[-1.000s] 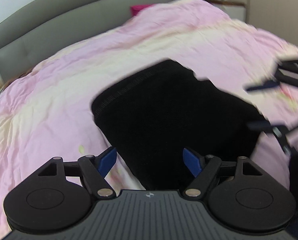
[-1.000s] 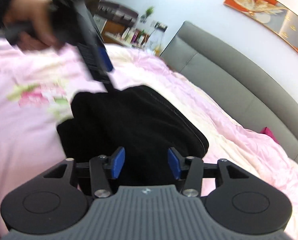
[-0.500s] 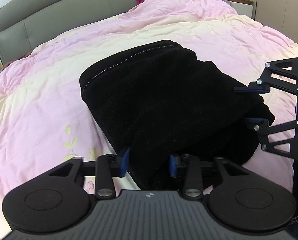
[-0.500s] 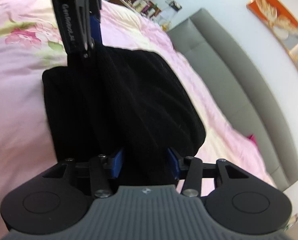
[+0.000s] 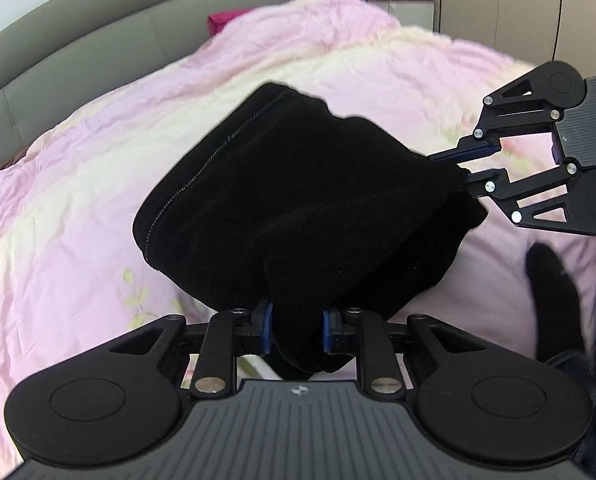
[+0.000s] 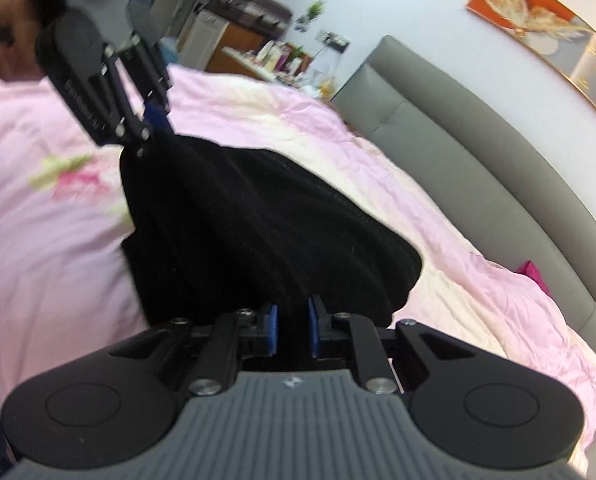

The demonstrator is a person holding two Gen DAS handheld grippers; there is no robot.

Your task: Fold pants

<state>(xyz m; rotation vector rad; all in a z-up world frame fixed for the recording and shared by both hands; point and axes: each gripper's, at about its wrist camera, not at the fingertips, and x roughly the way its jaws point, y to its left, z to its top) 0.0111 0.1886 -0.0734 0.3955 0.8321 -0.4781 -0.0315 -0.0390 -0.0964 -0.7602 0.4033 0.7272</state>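
Your left tongs (image 5: 296, 330) have just been closing and now pinch one near corner of the folded black pants (image 5: 298, 208); your right tongs (image 6: 291, 330) clamp the other corner. The bundle sags between them above the pink quilt (image 5: 77, 220) on the bed.

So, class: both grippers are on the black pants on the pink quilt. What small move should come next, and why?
Probably lift both corners together and carry them toward the stitched far edge. The left gripper and right gripper have just closed on the near end of the black pants, which still rest bunched on the quilt.
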